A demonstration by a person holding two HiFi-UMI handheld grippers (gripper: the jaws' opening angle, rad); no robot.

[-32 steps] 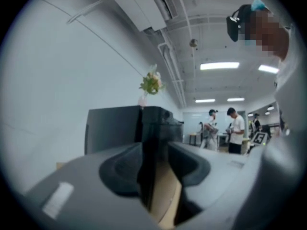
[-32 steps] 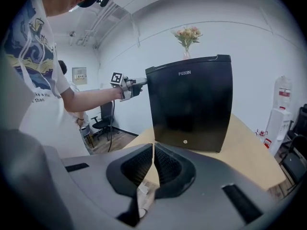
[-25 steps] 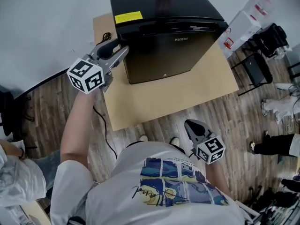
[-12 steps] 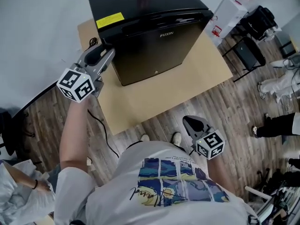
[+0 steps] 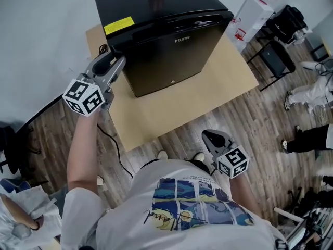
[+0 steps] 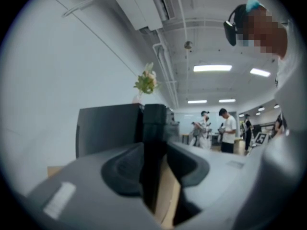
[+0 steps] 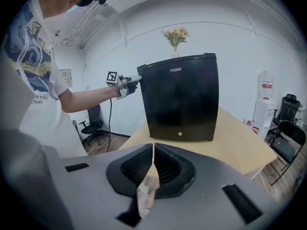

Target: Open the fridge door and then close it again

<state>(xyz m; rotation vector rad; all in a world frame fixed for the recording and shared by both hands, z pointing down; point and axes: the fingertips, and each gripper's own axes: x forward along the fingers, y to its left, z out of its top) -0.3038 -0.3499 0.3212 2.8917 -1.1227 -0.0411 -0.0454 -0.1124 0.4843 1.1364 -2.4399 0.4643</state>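
A black mini fridge (image 5: pixel 171 46) stands with its door closed on a low wooden platform (image 5: pixel 171 103). My left gripper (image 5: pixel 117 61) is held level at the fridge's front left corner. In the left gripper view the door's dark edge (image 6: pixel 153 128) fills the gap between the fingertips of the left gripper (image 6: pixel 154 145); its jaws have just been closing onto that edge. The right gripper view shows the fridge (image 7: pixel 182 99) from the front, with the left gripper (image 7: pixel 136 79) at its upper left corner. My right gripper (image 5: pixel 209 135) hangs low by my body, shut and empty.
A vase of flowers (image 7: pixel 175 37) stands on the fridge top, and a yellow label (image 5: pixel 118 25) is stuck there. A black cable (image 5: pixel 112 145) runs down off the platform's left side. Chairs (image 5: pixel 281 51) and people's legs are at the right, over wooden floor.
The head view has shifted, so the fridge sits further left in the picture. The left gripper stays at the door's left corner, the door stays closed, and the right gripper has not moved.
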